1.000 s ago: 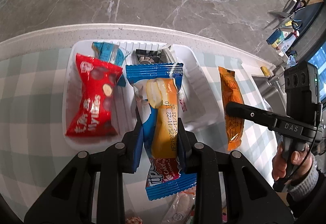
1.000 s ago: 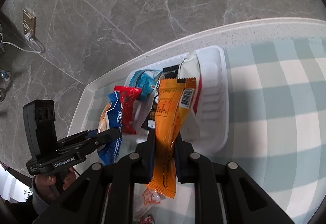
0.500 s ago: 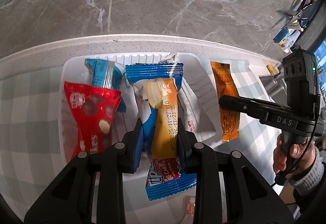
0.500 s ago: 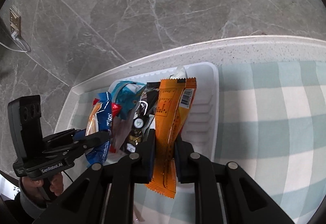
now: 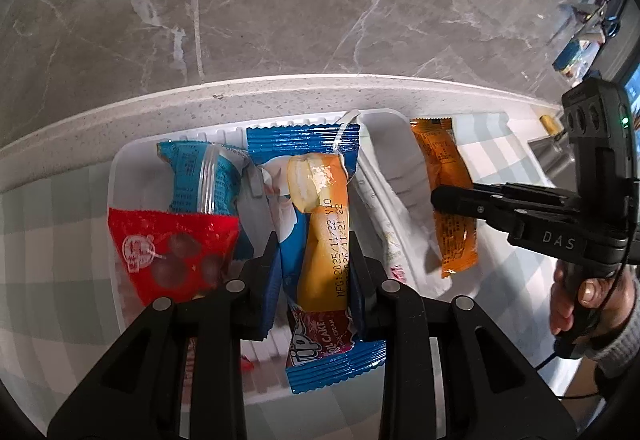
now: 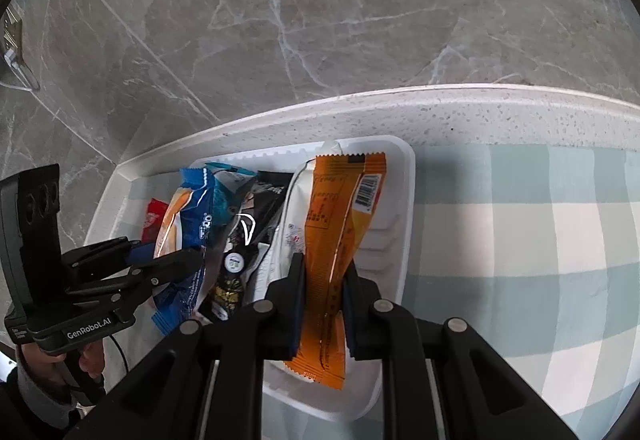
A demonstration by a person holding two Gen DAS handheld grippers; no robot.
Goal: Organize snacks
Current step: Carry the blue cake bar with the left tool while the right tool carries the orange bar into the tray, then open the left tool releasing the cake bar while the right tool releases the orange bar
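Note:
My left gripper is shut on a blue roll-cake packet and holds it over the middle of the white tray. In the tray lie a red candy bag and a teal packet to the left. My right gripper is shut on an orange snack bar above the tray's right side. The right wrist view also shows a black packet and a white packet inside the tray. In the left wrist view the right gripper appears with the orange bar.
The tray sits on a pale green checked cloth near the white speckled table edge, with grey marble floor beyond. A person's hand holds the right gripper's handle. Clutter lies far right.
Both grippers have moved forward with their packets, from beside the tray to over it. The tray now looks closer and larger in both views.

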